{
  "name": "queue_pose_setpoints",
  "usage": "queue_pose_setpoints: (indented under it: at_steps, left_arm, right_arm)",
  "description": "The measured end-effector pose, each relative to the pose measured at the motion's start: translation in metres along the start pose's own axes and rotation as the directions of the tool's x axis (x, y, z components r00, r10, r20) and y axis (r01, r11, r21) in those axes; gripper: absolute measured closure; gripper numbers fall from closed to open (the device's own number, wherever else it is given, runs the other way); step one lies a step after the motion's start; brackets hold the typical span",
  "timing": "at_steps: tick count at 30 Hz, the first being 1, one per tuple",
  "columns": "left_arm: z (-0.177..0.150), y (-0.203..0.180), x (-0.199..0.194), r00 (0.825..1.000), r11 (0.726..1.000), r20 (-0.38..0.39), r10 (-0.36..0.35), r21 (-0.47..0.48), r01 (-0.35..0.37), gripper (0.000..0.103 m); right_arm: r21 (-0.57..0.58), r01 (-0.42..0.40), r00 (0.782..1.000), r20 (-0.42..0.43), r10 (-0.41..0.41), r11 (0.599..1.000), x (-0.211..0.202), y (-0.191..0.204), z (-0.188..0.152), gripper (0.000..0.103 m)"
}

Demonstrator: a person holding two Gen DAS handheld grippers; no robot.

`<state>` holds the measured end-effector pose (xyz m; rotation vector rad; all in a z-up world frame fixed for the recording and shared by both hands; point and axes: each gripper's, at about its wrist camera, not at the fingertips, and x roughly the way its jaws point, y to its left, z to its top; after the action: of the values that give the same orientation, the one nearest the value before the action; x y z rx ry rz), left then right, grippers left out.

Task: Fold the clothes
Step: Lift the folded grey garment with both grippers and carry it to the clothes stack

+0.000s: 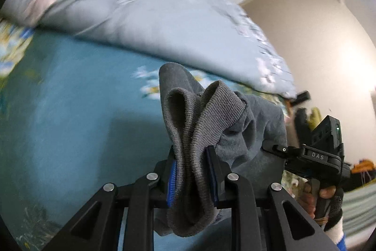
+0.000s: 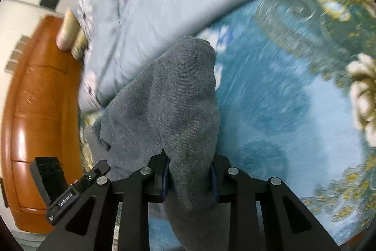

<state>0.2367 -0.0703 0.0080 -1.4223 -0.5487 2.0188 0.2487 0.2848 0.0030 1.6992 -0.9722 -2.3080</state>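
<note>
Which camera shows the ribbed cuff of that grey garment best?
The left wrist view: the ribbed cuff sits sharp and folded between the left gripper. The right wrist view shows only plain grey fabric of the grey garment held in the right gripper; no ribbing shows there.

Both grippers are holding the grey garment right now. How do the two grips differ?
The left gripper pinches a ribbed band, bunched into upright folds; the right gripper pinches plain, smooth knit. The left's bunch ends in a looped ribbed edge just past its fingers; the right's cloth runs on ahead in one long fold. Both are shut on the same grey garment, raised over the blue floral bedspread.
</note>
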Motion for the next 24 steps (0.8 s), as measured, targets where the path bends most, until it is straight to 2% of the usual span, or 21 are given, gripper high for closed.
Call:
queue_pose_setpoints:
  at_steps: [5,8,13,17,20,22,24]
  left_arm:
    - [0.03,-0.091,0.026,0.996,0.985,-0.038,-0.081,0.151,0.086,0.079]
    - [0.044,-0.161,0.051,0.988,0.955,-0.067,-0.14,0.255,0.153,0.079]
    - [0.057,-0.277,0.113,0.957,0.889,-0.186,-0.224,0.364,0.279,0.079]
    - [0.071,-0.373,0.152,0.916,0.804,-0.272,-0.296,0.447,0.392,0.079]
    - [0.09,-0.446,0.185,0.885,0.742,-0.338,-0.322,0.49,0.457,0.079]
    - [0.102,-0.489,0.208,0.861,0.711,-0.382,-0.336,0.497,0.498,0.079]
    - [0.114,-0.536,0.231,0.852,0.671,-0.408,-0.329,0.534,0.515,0.079]
  right_arm:
    - [0.037,-0.006,0.989,0.148,0.0,0.999,-0.092,-0.033,0.007,0.075]
    - [0.079,0.008,0.971,0.238,-0.027,0.997,-0.148,-0.06,0.01,0.075]
    - [0.186,0.051,0.928,0.353,-0.115,0.981,-0.242,-0.117,0.01,0.075]
    - [0.276,0.089,0.881,0.426,-0.204,0.957,-0.316,-0.163,0.016,0.075]
    - [0.333,0.094,0.837,0.484,-0.256,0.938,-0.374,-0.191,0.025,0.075]
    - [0.365,0.096,0.805,0.519,-0.288,0.926,-0.409,-0.209,0.033,0.075]
    - [0.398,0.104,0.775,0.542,-0.325,0.911,-0.44,-0.225,0.045,0.075]
